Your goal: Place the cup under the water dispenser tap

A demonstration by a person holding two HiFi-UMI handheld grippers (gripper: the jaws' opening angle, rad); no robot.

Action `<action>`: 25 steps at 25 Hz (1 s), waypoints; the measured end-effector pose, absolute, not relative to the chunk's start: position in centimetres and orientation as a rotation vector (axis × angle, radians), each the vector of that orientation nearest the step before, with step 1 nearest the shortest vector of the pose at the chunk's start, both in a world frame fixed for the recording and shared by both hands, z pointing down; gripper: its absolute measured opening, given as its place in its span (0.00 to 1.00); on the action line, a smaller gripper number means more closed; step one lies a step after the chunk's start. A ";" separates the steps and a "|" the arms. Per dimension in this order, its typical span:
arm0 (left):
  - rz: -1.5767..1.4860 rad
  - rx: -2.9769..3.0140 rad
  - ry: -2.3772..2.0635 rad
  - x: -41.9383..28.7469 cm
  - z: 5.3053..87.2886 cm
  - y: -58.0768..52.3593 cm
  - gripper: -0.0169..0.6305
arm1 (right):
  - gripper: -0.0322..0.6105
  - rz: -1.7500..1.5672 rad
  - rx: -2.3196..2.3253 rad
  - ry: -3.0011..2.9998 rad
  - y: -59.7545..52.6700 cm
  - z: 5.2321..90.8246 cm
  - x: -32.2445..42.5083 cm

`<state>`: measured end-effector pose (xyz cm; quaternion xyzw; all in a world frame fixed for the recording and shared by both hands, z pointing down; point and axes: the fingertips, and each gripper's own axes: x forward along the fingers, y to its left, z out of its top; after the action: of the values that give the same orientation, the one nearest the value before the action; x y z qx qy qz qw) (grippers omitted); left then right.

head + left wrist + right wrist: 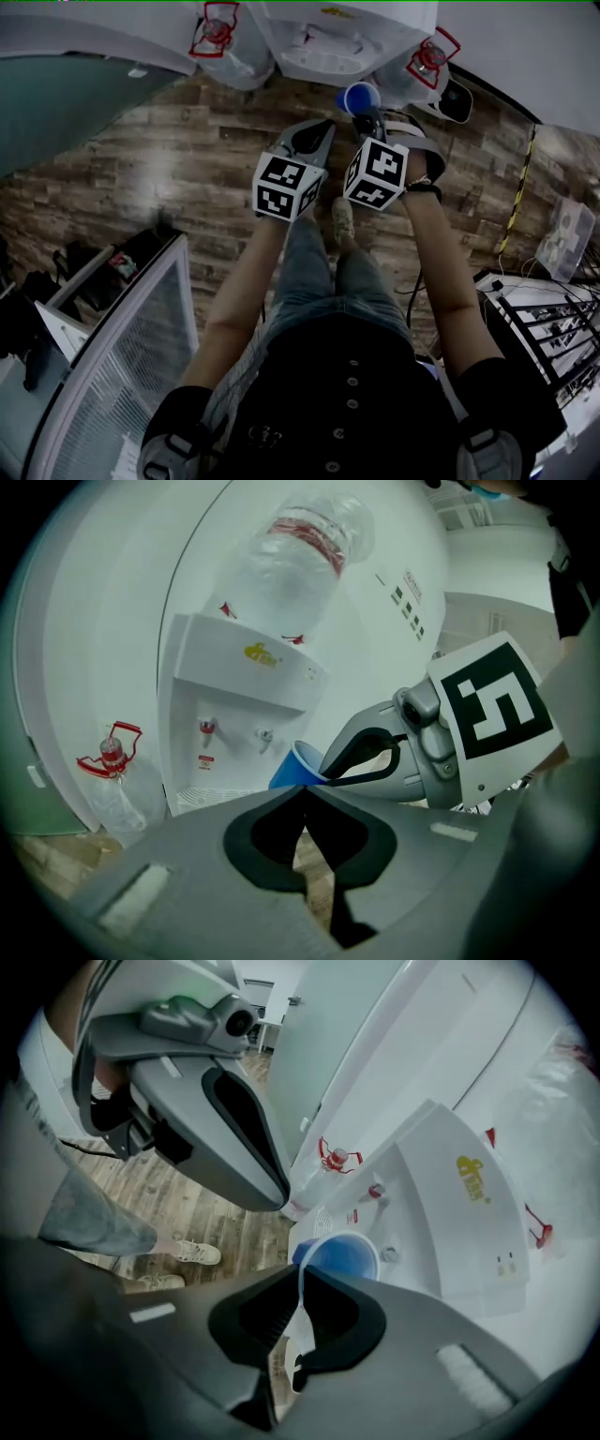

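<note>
A blue cup (358, 97) hangs in front of the white water dispenser (328, 42), with my right gripper (367, 117) shut on its rim. In the right gripper view the cup's (342, 1255) wall is pinched between the pads, and its open mouth faces the dispenser's taps (375, 1192) and drip tray (323, 1222). My left gripper (314, 141) is beside it on the left, shut on nothing. From the left gripper view the cup (292, 769) shows just beyond my left gripper (302, 789), below the two taps (208, 728).
Spare water bottles with red handles lie at both sides of the dispenser (217, 33) (429, 56). A glass-fronted cabinet (122, 347) stands at the lower left. A wire rack (553, 328) and a yellow-black striped post (517, 187) are at the right. The floor is wood planks.
</note>
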<state>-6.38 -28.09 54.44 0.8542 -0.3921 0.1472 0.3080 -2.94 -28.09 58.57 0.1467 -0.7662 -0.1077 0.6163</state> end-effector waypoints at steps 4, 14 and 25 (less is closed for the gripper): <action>0.384 2.229 -1.035 -7.0 56.4 -29.4 0.02 | 0.08 -0.230 0.366 -1.763 -29.5 60.6 -3.2; 0.399 2.239 -1.016 -6.7 60.7 -31.7 0.02 | 0.08 -0.185 0.361 -1.755 -31.4 65.9 -3.7; 0.463 2.300 -1.005 -6.4 65.0 -33.4 0.02 | 0.08 -0.141 0.380 -1.727 -32.8 70.3 -3.0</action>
<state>-6.39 -33.38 65.02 0.8623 -0.3769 0.1737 0.2901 -2.99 -32.84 70.29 0.1659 -0.7546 -0.0617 0.6318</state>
